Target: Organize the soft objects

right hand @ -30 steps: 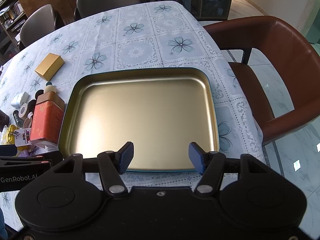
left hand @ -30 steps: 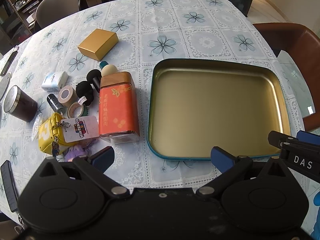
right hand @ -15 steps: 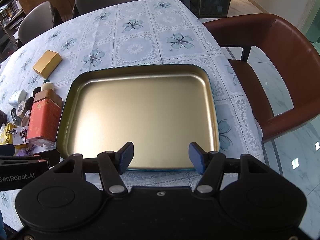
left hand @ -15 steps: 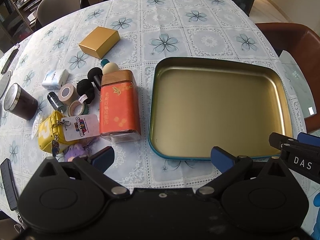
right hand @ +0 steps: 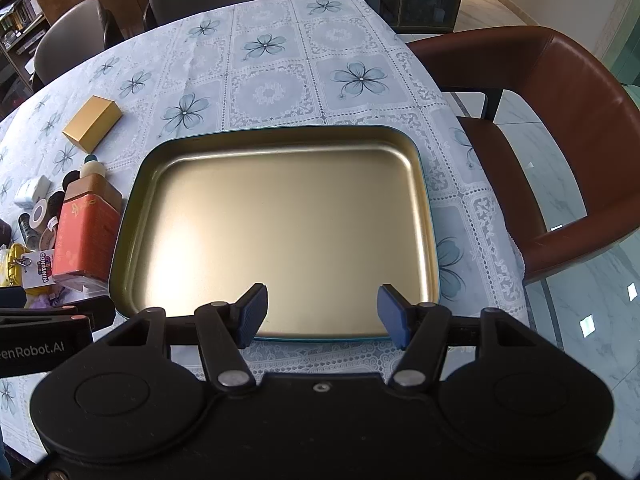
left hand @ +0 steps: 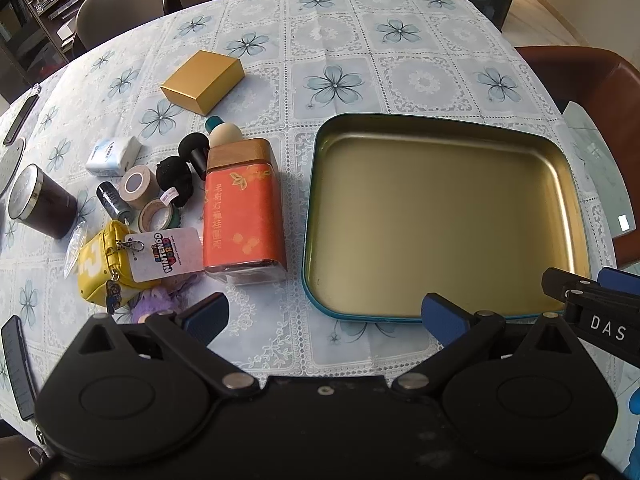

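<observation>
- Soft objects sit in a cluster near the desk's left edge: a yellow pouch (left hand: 102, 264) with a tag clipped to it, a purple plush (left hand: 154, 304) just beside it at the near side, and a black fuzzy piece (left hand: 176, 178) further back among tape rolls (left hand: 138, 184).
- I see a teal-rimmed tin tray (right hand: 124, 216) lying flat toward the desk's right edge, its gold inside holding nothing.
- An orange tin (left hand: 240, 216) with a wooden lid lies on its side between the cluster and the tray, close to the tray's left wall but apart from it.
- A gold box (left hand: 202, 80) stands closed, well back toward the desk's far edge; I cannot tell what it holds.
- My left gripper (left hand: 324, 314) is spread wide with nothing between its pads, hovering over the near edge of the desk (left hand: 340, 48).
- My right gripper (right hand: 320, 312) is also spread, empty, over the tray's near rim.
- Only the left wrist view gives me a dark lidded canister (left hand: 40, 200) and a phone (left hand: 18, 368) at the left edge.
- Only the right wrist view shows the whole brown chair (right hand: 560, 140) beside the desk's right edge.
</observation>
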`<state>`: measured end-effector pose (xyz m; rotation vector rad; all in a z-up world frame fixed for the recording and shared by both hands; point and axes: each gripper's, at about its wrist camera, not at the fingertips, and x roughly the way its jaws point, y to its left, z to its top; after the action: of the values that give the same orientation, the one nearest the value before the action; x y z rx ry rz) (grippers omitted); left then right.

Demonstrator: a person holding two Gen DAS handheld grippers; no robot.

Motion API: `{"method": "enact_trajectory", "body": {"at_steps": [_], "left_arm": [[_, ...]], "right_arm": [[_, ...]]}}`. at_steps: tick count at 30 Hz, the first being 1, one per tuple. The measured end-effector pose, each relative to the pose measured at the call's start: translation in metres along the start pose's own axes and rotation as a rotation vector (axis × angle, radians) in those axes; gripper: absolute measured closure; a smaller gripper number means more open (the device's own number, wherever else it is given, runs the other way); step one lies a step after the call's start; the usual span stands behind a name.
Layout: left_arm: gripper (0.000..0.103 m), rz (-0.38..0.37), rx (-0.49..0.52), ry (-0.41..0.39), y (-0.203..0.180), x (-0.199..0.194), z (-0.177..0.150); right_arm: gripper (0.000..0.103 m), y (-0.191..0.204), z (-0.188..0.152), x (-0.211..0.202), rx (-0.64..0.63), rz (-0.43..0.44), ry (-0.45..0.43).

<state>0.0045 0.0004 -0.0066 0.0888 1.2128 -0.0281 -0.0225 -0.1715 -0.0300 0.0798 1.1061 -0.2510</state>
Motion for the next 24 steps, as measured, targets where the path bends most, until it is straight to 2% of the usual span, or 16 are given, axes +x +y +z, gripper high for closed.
{"method": "enact_trajectory", "body": {"at_steps": [24], "left_arm": [[0.0, -0.005, -0.005, 0.011, 0.005, 0.004, 0.003]], "right_arm": [[0.044, 0.01, 0.005, 0.002, -0.01, -0.012, 0.012]]}}
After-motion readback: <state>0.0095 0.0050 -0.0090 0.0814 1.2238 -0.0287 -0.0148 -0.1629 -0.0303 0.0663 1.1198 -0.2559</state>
